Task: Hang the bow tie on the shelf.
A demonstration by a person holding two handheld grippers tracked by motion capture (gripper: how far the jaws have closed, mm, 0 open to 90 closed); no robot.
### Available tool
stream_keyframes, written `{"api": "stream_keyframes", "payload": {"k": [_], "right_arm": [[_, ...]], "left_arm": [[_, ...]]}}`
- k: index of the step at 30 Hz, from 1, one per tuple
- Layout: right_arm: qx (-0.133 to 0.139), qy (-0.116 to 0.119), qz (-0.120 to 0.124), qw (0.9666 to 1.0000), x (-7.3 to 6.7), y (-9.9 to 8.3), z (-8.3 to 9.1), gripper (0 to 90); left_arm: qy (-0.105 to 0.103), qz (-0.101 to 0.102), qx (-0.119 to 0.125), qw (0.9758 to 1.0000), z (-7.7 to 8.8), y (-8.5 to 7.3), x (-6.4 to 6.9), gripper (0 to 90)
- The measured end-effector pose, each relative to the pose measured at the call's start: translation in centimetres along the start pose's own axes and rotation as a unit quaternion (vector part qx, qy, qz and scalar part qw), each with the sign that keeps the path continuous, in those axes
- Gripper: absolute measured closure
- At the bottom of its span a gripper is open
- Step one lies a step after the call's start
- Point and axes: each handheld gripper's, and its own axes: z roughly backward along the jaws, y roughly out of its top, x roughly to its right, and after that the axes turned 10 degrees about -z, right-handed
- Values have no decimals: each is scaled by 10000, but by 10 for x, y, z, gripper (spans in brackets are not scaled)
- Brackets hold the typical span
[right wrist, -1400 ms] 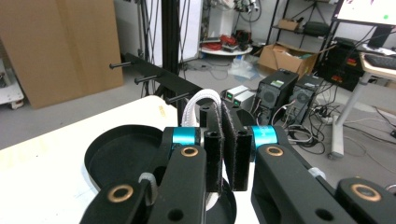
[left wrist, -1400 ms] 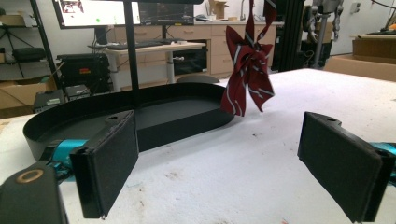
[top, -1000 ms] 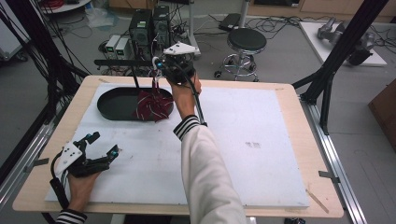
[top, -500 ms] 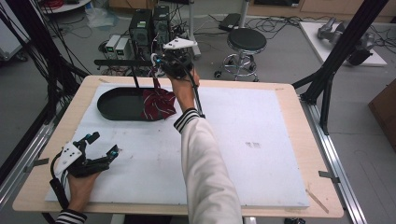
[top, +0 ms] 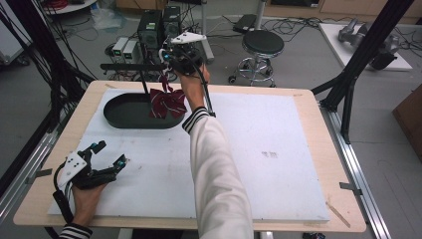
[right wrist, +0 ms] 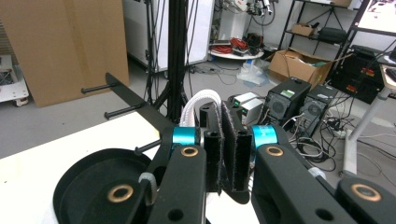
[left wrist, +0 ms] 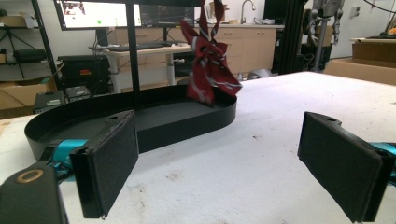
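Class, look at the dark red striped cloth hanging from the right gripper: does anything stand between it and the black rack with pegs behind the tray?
Nothing visible does. The dark red striped cloth hangs from the right gripper above the black oval tray, close beside the black rack with pegs, with open air between them.

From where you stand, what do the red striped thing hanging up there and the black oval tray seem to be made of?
The red striped thing looks like woven cloth, perhaps a tie or bow: it hangs limp in folds with pale stripes, pinched in the right tool. The black oval tray looks like thin sheet metal or hard plastic, matte: its low wall keeps a crisp, even curve. Which of the two I cannot tell.
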Motion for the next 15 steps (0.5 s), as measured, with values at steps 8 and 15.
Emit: {"api": "stream_keyframes", "payload": {"k": [8,15], "right_arm": [[-57,-80,-124,9999,11,-4,-5,874],[-152,-112,-101,9998,15,-7,-7,874]], "left_arm": [[-3,5,-5,10000,0,0,0,128],[-3,-8,8,10000,0,0,0,127]]}}
